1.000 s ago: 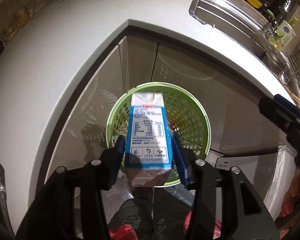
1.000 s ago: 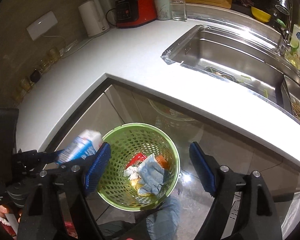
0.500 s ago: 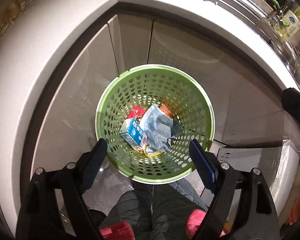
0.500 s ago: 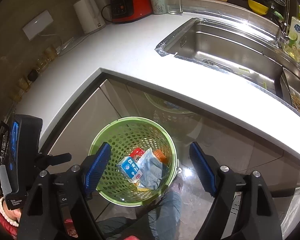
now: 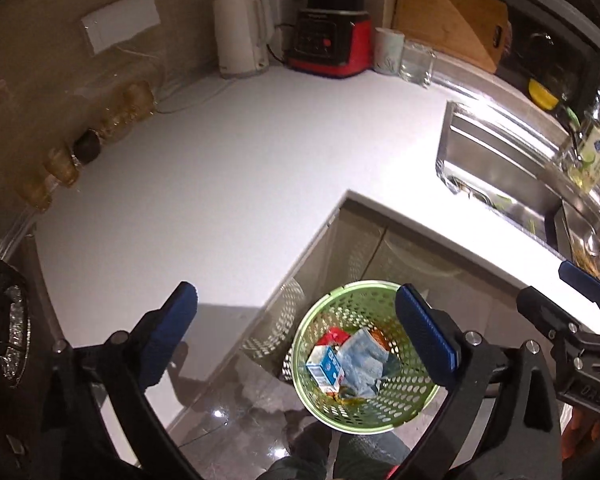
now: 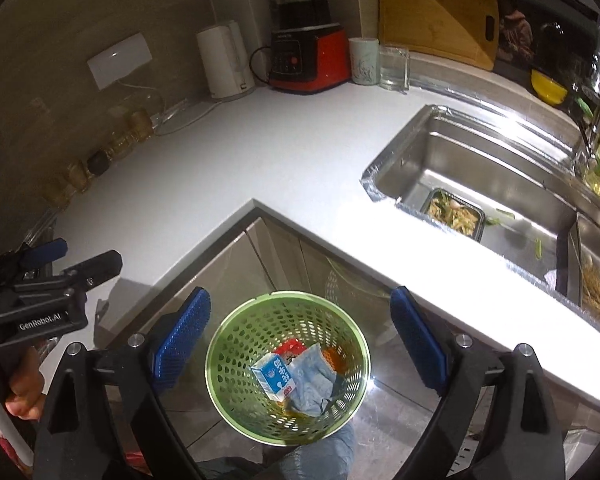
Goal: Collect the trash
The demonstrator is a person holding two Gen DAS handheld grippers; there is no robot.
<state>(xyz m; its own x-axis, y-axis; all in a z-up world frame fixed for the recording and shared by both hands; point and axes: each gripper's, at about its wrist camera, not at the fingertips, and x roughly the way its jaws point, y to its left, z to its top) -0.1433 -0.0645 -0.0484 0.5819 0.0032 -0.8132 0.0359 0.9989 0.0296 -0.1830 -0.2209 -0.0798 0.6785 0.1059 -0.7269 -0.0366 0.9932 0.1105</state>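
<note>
A green perforated basket [image 5: 412, 412] [image 6: 236, 332] stands on the floor in the counter's inner corner. In it lie a blue and white milk carton [image 5: 326, 370] [image 6: 274, 376], a crumpled blue cloth [image 5: 362, 362] [image 6: 312, 376] and a red wrapper [image 5: 334, 334] [image 6: 290, 347]. My left gripper [image 5: 300, 340] is open and empty, high above the counter edge and basket. My right gripper [image 6: 300, 344] is open and empty above the basket. The left gripper also shows in the right wrist view [image 6: 48, 276], at the left.
A white L-shaped counter [image 5: 220, 180] [image 6: 220, 168] carries a kettle [image 6: 224, 62], a red blender [image 6: 306, 52], a mug [image 6: 364, 60] and a glass [image 6: 394, 68] at the back. A steel sink [image 6: 480, 168] holds a food tray [image 6: 454, 214]. Jars [image 5: 60, 164] line the left wall.
My left gripper opened and the milk carton fell into the basket. Both grippers have since risen and tilted up, so the counter and back wall came into view.
</note>
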